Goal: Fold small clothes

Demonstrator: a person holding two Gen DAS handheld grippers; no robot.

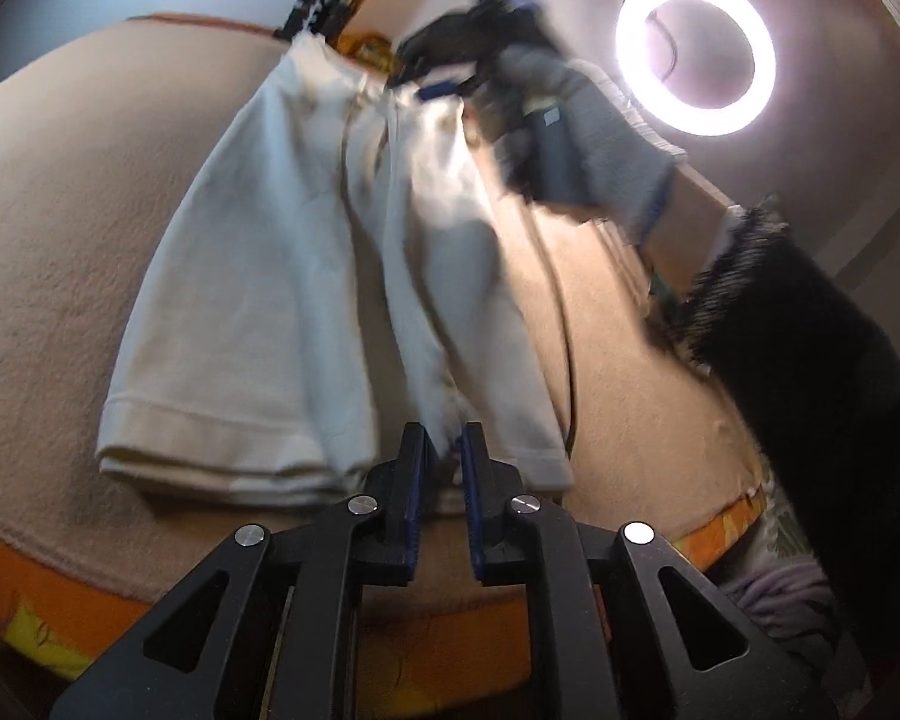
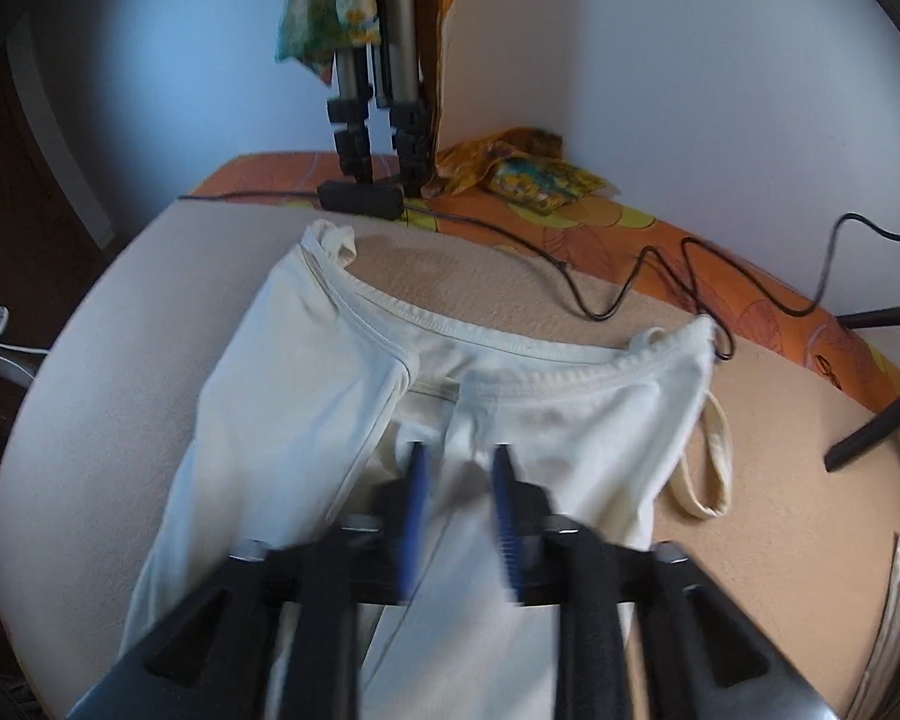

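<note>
A cream-white pair of small shorts (image 1: 306, 276) lies on a beige blanket (image 1: 60, 228), hems toward the left wrist camera. My left gripper (image 1: 446, 450) sits at the hem of the right leg, its jaws a narrow gap apart with a fold of cloth between the tips. My right gripper (image 1: 432, 81) shows blurred at the far waistband end. In the right wrist view the shorts (image 2: 306, 372) lie with the waistband folded in, and my right gripper (image 2: 457, 468) hovers open just over the cloth near the waist.
A ring light (image 1: 695, 53) glows at the upper right. A tripod (image 2: 378, 120), a black power block (image 2: 360, 198) and a black cable (image 2: 648, 276) lie beyond the waistband. Another stand's legs (image 2: 876, 414) are at right. An orange patterned sheet (image 1: 60, 600) edges the blanket.
</note>
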